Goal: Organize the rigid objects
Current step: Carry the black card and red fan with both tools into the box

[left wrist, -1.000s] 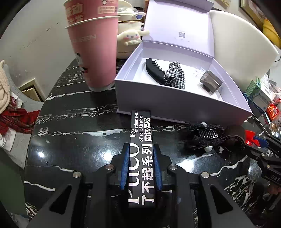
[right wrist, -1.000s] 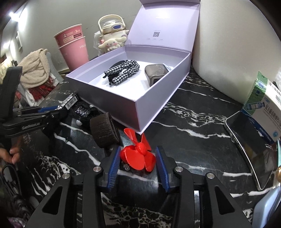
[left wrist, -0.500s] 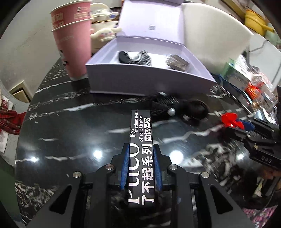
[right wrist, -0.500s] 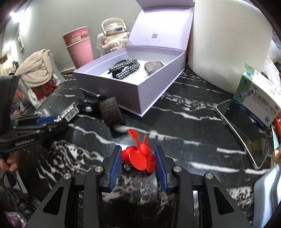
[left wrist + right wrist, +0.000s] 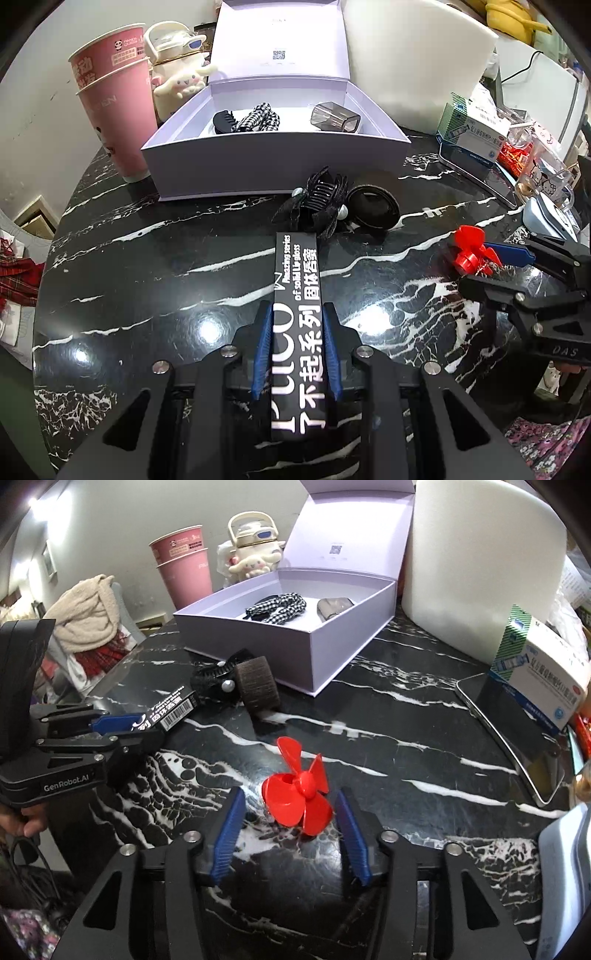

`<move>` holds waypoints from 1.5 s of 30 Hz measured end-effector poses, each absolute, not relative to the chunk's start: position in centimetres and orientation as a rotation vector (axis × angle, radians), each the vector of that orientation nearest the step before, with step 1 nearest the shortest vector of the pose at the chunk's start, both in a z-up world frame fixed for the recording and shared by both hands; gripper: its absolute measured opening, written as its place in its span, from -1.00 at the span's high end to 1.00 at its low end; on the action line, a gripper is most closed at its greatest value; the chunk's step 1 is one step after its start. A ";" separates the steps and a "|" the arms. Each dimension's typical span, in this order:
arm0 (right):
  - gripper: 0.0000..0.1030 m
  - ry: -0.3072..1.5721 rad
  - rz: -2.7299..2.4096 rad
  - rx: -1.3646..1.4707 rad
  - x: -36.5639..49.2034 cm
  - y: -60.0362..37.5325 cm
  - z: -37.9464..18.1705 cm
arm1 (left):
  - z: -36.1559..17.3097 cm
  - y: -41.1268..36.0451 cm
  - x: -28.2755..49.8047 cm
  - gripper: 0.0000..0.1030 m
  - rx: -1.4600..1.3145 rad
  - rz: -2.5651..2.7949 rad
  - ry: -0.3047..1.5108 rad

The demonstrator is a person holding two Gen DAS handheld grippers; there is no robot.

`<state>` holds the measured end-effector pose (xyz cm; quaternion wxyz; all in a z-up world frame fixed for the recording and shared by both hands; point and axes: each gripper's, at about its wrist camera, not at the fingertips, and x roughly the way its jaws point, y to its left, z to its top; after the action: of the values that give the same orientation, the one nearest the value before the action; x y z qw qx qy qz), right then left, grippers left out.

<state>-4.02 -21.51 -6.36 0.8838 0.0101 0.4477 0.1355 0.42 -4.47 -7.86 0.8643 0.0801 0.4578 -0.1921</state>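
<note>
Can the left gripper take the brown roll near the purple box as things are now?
Probably not: the left gripper is shut on the black lip gloss box, and the black hair clip lies before the brown roll.

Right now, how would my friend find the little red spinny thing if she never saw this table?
Start at the big open lilac box on the black marble table. Come toward the near edge, past the brown roll. There, between the blue pads of the opening right tool, lies the red propeller, the only bright red, bladed thing around.
</note>
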 end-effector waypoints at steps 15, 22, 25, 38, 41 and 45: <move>0.31 0.918 0.286 0.065 -3.5 -21.6 -6.4 | -7.9 -3.4 1.4 0.49 0.111 -0.343 0.956; 0.35 0.914 0.302 0.068 -3.8 -21.6 -6.0 | -7.8 -2.8 1.2 0.50 0.062 -0.366 0.973; 0.36 0.918 0.311 0.066 -3.7 -21.6 -5.7 | -7.4 -2.7 0.9 0.51 0.048 -0.374 0.970; 0.37 0.872 0.332 0.053 -3.9 -21.6 -3.5 | -4.4 -3.0 0.0 0.50 0.051 -0.396 0.893; 0.37 0.866 0.336 0.052 -3.8 -21.6 -3.0 | -3.6 -3.2 -0.2 0.50 0.056 -0.404 0.875; 0.37 0.847 0.346 0.038 -4.0 -21.4 -2.1 | -2.6 -3.5 -0.5 0.50 0.067 -0.411 0.849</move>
<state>-4.03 -21.44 -2.11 0.8970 0.0183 0.4089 0.1670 -0.54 -3.53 -2.58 0.8904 0.0324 0.4086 -0.1980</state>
